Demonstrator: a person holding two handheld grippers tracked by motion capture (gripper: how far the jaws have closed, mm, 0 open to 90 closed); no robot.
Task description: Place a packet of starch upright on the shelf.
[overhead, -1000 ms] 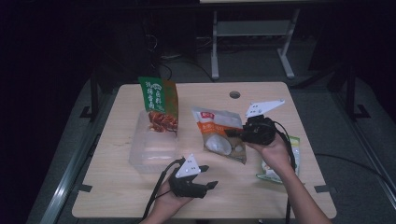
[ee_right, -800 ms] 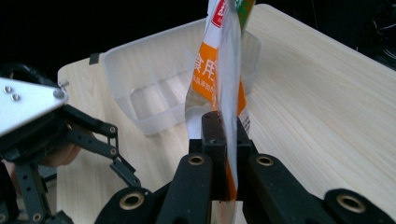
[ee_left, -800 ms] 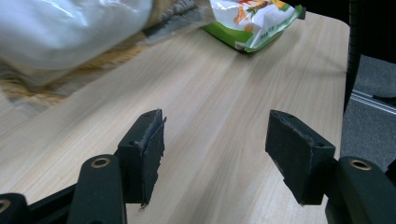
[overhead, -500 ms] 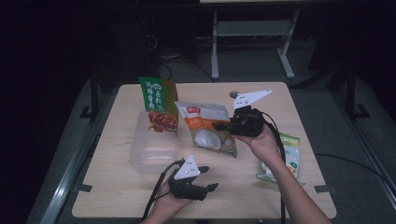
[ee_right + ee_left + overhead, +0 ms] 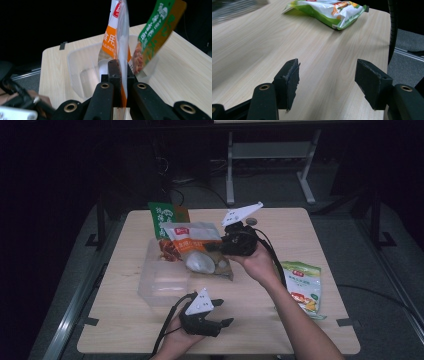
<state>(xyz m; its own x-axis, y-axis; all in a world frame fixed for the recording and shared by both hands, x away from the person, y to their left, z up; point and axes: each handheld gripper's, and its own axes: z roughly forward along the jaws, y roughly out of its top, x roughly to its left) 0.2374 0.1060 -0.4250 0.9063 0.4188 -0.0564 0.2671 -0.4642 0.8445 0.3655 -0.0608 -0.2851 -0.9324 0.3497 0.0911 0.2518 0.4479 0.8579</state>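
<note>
**Orange pouch held over the tub**

At the left of the table (image 5: pixel 125 320) stands a clear tub (image 5: pixel 165 282), seen in the right gripper view as a see-through box (image 5: pixel 75 72) behind the jaws. A green pouch (image 5: pixel 167 220) stands upright at the tub's far edge, its lower part leaning into the tub; in the right gripper view it (image 5: pixel 156 32) hangs tilted just beside the held pouch.

Near the front edge of the table, just in front of the tub, the left gripper (image 5: pixel 220 320) rests low in the person's left hand (image 5: pixel 175 345). Its jaws stand apart with bare tabletop between them, nothing in their grasp; they have just been opening a little. Its pads (image 5: pixel 292 82) show frayed foam.

Further right, the right gripper (image 5: pixel 215 247) is clenched on one edge of the orange pouch (image 5: pixel 200 252), which hangs off the table above the tub's far right corner. In the right gripper view the pouch (image 5: pixel 120 37) stands edge-on between the pressed jaws. The right hand (image 5: pixel 257 262) holds the gripper well above the tabletop.

At the right edge lies a lime pouch (image 5: pixel 302 285), flat on the table and well apart from the rest; the left gripper view shows it (image 5: pixel 329 11) beyond the open jaws.
</note>
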